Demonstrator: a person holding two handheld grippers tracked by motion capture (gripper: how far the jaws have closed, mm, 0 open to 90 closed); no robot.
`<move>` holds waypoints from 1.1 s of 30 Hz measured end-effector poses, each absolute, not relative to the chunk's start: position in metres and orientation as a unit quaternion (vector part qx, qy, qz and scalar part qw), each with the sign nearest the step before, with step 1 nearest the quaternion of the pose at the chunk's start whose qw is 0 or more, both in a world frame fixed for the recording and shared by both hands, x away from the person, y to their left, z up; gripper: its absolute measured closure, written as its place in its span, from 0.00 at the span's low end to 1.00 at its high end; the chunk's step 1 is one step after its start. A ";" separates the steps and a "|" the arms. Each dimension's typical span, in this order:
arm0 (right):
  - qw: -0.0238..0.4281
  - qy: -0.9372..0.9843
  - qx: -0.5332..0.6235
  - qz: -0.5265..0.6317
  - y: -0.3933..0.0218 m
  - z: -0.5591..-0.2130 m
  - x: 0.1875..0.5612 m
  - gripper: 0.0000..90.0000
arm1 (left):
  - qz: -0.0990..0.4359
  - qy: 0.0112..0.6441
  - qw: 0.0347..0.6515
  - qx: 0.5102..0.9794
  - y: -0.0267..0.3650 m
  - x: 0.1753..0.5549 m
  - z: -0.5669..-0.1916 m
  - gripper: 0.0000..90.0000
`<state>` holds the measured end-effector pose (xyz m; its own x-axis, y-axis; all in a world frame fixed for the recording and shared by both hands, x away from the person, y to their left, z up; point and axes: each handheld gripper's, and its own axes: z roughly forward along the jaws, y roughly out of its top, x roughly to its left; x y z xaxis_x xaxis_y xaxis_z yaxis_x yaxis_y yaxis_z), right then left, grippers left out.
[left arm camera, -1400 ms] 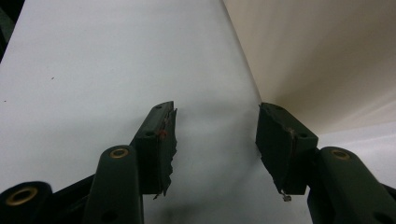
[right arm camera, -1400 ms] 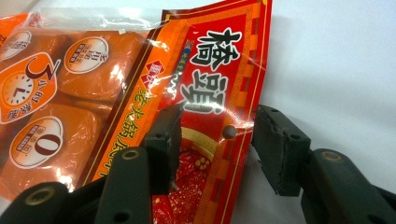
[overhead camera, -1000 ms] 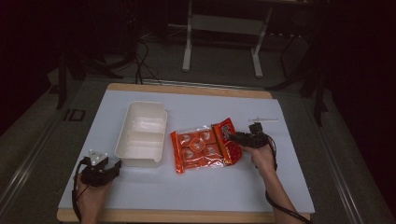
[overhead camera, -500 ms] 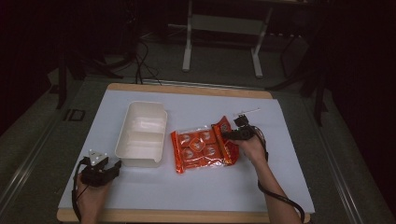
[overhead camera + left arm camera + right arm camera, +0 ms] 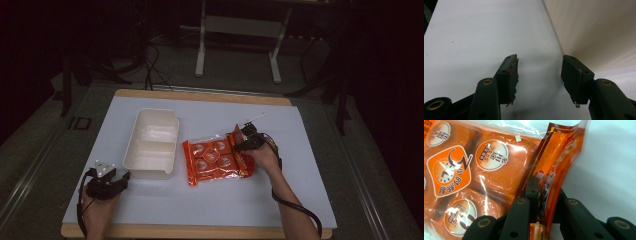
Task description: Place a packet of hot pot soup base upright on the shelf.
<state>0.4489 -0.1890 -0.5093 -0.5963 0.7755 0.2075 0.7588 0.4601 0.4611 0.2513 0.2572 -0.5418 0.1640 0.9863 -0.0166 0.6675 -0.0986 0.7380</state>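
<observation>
An orange packet (image 5: pixel 215 160) with several sealed cups lies flat on the white mat, right of centre. Its right edge flap (image 5: pixel 559 152) stands up. My right gripper (image 5: pixel 239 142) is at that edge; its jaws have just been closing and now pinch the flap between the pads (image 5: pixel 544 192). My left gripper (image 5: pixel 122 177) rests at the front left of the mat, open with nothing between its fingers (image 5: pixel 539 75), just in front of the white two-compartment container (image 5: pixel 152 142). The container's wall (image 5: pixel 594 32) rises beside the right-hand jaw in the left gripper view.
The white mat (image 5: pixel 225 205) lies on a wooden table with its edge at the front. A thin white stick (image 5: pixel 252 119) lies behind the right gripper. Dark floor, cables and a metal stand are beyond the table's far side.
My right gripper has moved left onto the packet's right edge and its jaws have narrowed around the raised flap. The left gripper has stayed where it was.
</observation>
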 end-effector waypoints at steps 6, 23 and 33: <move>0.030 0.858 0.455 0.236 -0.180 -0.506 0.447 0.97 | 0.255 0.594 0.312 0.696 0.257 0.251 -0.542 0.53; 0.046 0.858 0.449 0.246 -0.181 -0.490 0.442 1.00 | 0.255 0.594 0.313 0.696 0.257 0.251 -0.542 0.53; 0.056 0.857 0.433 0.272 -0.181 -0.458 0.437 1.00 | 0.255 0.594 0.313 0.696 0.257 0.251 -0.542 0.53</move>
<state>0.4374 -0.1810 -0.4579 -0.6187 0.7730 0.1402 0.7123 0.4767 0.5151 0.2510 0.2571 -0.5418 0.1637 0.9864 -0.0169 0.6673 -0.0981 0.7383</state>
